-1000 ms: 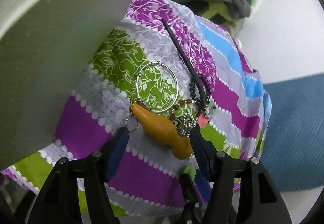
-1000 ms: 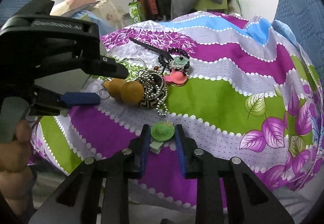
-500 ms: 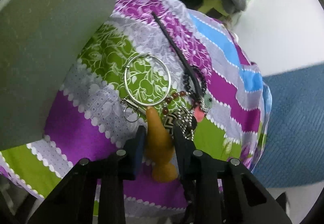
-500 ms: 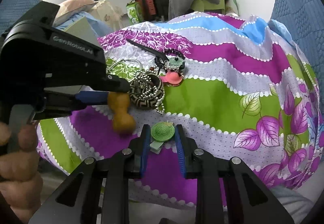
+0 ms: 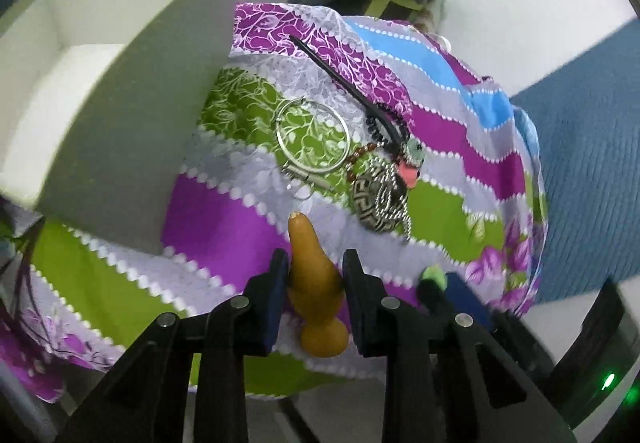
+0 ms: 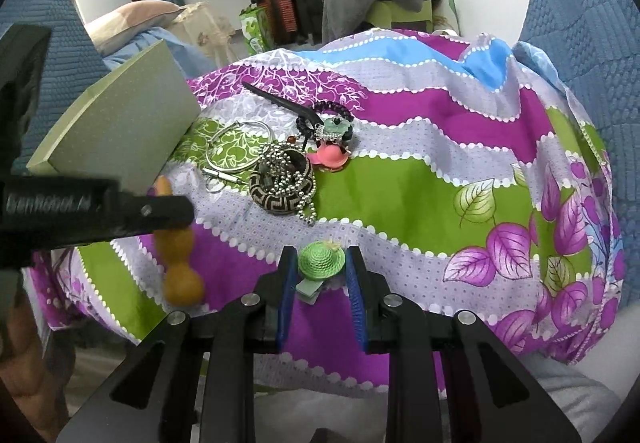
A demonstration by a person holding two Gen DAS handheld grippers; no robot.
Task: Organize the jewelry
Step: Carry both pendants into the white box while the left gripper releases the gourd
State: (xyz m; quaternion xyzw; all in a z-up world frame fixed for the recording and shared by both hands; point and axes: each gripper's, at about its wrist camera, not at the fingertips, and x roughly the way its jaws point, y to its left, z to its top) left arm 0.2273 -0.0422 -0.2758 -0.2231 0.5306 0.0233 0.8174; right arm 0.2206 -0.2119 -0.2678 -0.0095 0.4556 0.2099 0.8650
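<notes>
Pale green card is what the box (image 5: 132,147) on the far left is made of, open at the top with a white inside, and it sits right at the edge of the striped cloth (image 5: 460,147), so I'd guess that's where the jewelry ends up. Next over, the left gripper (image 5: 314,283) has just been closing and its pads are now pinched on the narrow waist of the orange gourd charm (image 5: 314,279), which seems to be lifted off the cloth, neck pointing away, probably gripped there because the waist is the one spot that won't slip. Beyond it the leftover pile stays bunched together mid-cloth: one silver hoop (image 5: 312,139) with a small key ring at its clasp, one woven black-and-tan bangle (image 5: 378,205) with a ball chain draped over it, one pink piece (image 5: 408,173), one black hair stick (image 5: 340,83), and some dark beads I can't count properly. Furthest right, the right gripper (image 6: 322,275) is nearly closed and clamped on one little green straw-hat clip (image 6: 322,257), just hanging low over the near side of the cloth. So that's two pieces in hand, one per claw, and roughly five or six left lying there.
</notes>
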